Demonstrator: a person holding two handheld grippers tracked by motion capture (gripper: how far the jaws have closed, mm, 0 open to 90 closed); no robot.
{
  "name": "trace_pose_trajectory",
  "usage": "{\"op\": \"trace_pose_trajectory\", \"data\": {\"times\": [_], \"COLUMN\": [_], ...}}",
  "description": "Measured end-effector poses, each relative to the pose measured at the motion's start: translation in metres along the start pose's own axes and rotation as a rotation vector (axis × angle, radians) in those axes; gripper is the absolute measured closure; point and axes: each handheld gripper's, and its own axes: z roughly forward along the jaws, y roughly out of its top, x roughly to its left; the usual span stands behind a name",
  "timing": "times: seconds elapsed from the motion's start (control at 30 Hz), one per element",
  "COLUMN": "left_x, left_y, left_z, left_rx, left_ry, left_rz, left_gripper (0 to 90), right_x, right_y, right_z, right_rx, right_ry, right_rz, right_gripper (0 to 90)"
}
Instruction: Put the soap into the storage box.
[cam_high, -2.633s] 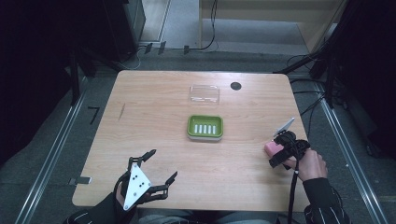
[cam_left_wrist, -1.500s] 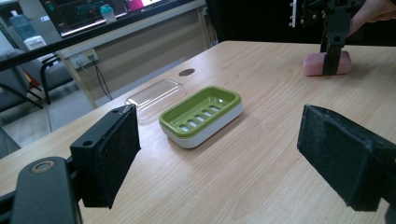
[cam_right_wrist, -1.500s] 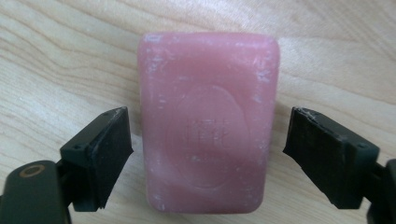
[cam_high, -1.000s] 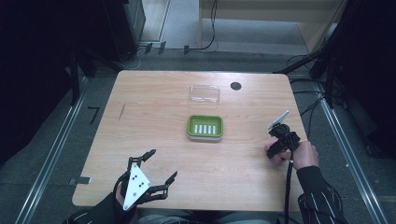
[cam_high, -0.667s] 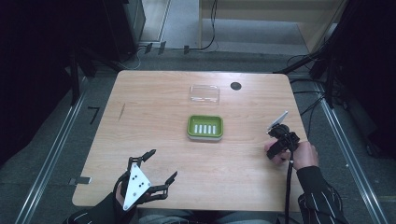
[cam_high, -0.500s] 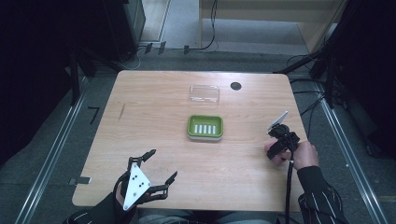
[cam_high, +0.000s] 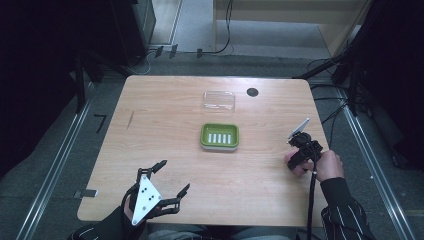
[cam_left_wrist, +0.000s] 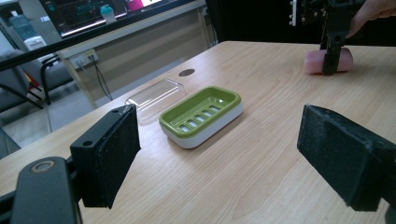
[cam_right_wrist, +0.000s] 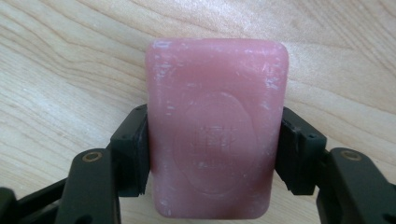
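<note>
A pink bar of soap lies flat on the wooden table near its right edge. My right gripper is shut on it, with a black pad pressed against each long side. From above, the right gripper stands over the soap, pointing down. A green soap dish with a slotted floor sits at the table's middle. A clear lid lies just behind it. My left gripper rests open at the front left, nothing between its pads; it looks toward the soap dish and the soap.
A small black disc is set in the tabletop near the far edge, right of the lid. Bare wood lies between the dish and each gripper. Dark floor, metal rails and cables surround the table.
Since the earliest frame the right gripper has moved over the soap and tipped down onto it, hiding most of the bar. The left gripper has stayed still.
</note>
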Motion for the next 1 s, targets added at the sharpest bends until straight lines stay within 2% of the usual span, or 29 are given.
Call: {"op": "trace_pose_trajectory", "data": {"times": [0.23, 0.43, 0.63, 1.0], "left_x": [0.000, 0.000, 0.000, 0.000], "left_y": [0.000, 0.000, 0.000, 0.000], "left_z": [0.000, 0.000, 0.000, 0.000], "left_rx": [0.001, 0.003, 0.003, 0.004], "left_ry": [0.000, -0.001, -0.001, 0.000], "left_rz": [0.001, 0.004, 0.005, 0.005], "left_gripper": [13.6, 13.6, 13.6, 13.6], "right_x": [0.003, 0.007, 0.011, 0.021], "right_y": [0.001, 0.003, 0.004, 0.017], "right_z": [-0.005, -0.008, -0.010, -0.012], "right_rx": [-0.006, -0.013, -0.011, -0.009], "right_ry": [-0.004, -0.015, -0.022, -0.031], "right_rz": [-0.007, -0.042, -0.056, -0.091], "right_gripper": [38.9, 38.9, 38.9, 38.9]}}
